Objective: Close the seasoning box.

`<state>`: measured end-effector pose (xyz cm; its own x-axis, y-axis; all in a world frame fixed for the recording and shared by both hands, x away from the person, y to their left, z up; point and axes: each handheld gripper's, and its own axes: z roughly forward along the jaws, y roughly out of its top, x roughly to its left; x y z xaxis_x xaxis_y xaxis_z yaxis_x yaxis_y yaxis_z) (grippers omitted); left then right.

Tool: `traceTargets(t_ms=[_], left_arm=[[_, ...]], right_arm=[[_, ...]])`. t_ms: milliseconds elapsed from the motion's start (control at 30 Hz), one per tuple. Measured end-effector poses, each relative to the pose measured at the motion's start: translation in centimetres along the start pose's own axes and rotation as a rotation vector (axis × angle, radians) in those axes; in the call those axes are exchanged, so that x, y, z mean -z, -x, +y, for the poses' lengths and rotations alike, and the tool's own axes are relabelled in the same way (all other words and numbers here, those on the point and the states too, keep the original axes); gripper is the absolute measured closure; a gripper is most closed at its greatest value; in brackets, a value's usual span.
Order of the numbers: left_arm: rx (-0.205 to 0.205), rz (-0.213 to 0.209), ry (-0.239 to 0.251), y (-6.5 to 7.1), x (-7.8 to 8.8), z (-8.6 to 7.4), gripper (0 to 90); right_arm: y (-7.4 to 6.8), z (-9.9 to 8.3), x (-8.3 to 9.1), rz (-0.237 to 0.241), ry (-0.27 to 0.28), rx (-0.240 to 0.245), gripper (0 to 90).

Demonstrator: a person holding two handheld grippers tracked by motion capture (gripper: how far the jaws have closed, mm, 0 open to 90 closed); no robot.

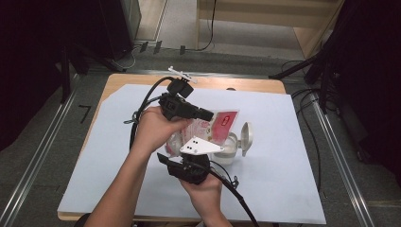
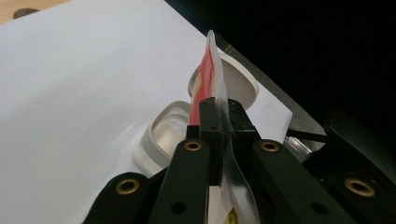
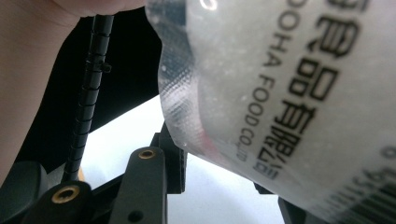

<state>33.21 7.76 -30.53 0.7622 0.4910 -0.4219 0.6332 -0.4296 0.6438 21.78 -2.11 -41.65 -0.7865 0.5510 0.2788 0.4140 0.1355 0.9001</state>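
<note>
High view: both hands hold a red-and-clear food pouch above a white flip-lid container on the white sheet; left gripper at its top, right gripper below.

Left gripper view: jaws clamped on the pouch's edge, open container behind.

Right gripper view: pouch between parted jaws (grip unclear), print reads "OOHA FOOD CO.", Chinese characters, barcode.

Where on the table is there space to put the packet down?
The white sheet is bare to the right of the open white container, and also to the left of the forearm, toward the table's left edge. The middle is crowded: both grippers, the pouch and the container sit close together there.
</note>
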Motion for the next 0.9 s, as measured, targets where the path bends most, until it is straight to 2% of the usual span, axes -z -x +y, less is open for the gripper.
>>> traceTargets(t_ms=[267, 400, 500, 600, 633, 833, 900], left_arm=[[0.045, -0.032, 0.005, -0.8, -0.1, 0.0, 88.5], [0.061, -0.042, 0.002, -1.1, 0.0, 0.1, 88.3], [0.090, -0.054, 0.000, -1.4, -0.1, 0.2, 88.0], [0.092, -0.049, -0.010, -1.3, -0.2, 0.5, 88.0], [0.080, -0.043, -0.014, -1.2, -0.2, 0.6, 88.0], [0.078, -0.034, -0.030, -0.7, -0.4, 1.0, 87.8], [0.058, -0.024, -0.048, -0.4, -0.5, 1.3, 87.7]], right_arm=[[0.0, 0.1, -0.2, -0.015, -0.006, 0.023, 63.6], [0.0, 0.2, -0.3, -0.014, -0.012, 0.014, 63.7], [0.1, 0.3, -0.3, -0.007, -0.017, 0.000, 63.8], [0.1, 0.6, -0.3, 0.000, -0.018, -0.025, 63.8], [0.1, 0.6, -0.3, 0.001, -0.012, -0.028, 63.8], [0.2, 0.7, -0.1, 0.001, 0.002, -0.037, 63.6], [0.2, 0.7, 0.0, 0.004, 0.011, -0.046, 63.5]])
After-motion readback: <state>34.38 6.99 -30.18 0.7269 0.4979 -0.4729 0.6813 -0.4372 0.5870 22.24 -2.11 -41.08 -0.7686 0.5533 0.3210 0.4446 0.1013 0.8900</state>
